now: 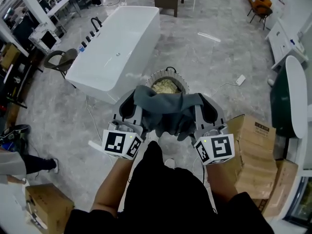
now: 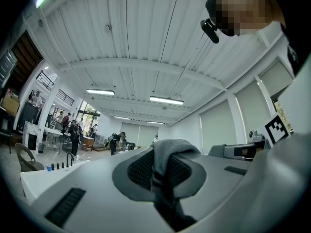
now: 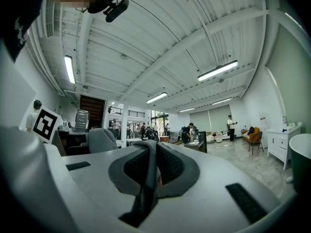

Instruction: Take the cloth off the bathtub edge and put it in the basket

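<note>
Grey cloth (image 1: 163,108) sags, soft and light, between left gripper (image 1: 130,108) and right gripper (image 1: 205,110) near the basket (image 1: 168,76), clear of the bathtub (image 1: 117,52). Left gripper view: jaws pinch a thick fold. Right gripper view: jaws clamp a thin edge, likely slip-prone.

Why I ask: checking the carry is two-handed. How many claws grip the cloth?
2. The left claw is shut on the left end of the cloth, the right claw on its right end, near the basket.

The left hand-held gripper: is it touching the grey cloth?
Touching. The left gripper view shows the grey cloth pinched between the closed jaws of the left hand-held gripper, with a fold bulging above them.
</note>
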Demonstrator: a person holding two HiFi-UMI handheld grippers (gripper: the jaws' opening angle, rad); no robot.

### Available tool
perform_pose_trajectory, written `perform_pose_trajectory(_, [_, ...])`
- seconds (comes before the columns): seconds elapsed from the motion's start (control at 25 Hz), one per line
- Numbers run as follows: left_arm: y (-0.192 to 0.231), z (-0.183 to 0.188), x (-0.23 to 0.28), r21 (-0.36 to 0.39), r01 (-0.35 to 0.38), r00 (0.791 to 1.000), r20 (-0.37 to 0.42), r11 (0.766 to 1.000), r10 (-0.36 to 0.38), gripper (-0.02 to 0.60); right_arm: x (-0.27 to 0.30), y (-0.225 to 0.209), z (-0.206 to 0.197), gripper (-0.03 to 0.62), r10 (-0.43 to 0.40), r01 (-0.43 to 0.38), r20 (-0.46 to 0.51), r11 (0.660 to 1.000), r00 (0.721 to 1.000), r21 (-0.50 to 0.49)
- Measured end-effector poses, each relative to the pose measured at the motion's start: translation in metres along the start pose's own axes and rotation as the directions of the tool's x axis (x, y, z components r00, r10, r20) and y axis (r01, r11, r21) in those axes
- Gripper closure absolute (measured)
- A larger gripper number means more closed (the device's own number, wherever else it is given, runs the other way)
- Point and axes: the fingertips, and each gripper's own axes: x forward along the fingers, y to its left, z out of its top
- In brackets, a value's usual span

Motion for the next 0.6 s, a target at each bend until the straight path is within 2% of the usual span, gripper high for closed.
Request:
perform_pose_trajectory(0.28, [0.027,-0.001,0.058,-0.039,0.036,0.999,0.017,0.999,-0.035,0.540,0.058,-0.025,0.005,0.562,-0.023,0.023,-0.013,1.000,1.000,-0.016])
perform_pose_trajectory(0.6, [0.078,0.011,0.125,-0.069,0.091,0.995,0.041,0.993,-0.088,0.538,0.135,-0.039,0.024,0.562,-0.068,0.068,0.000,0.997,0.998,-0.032])
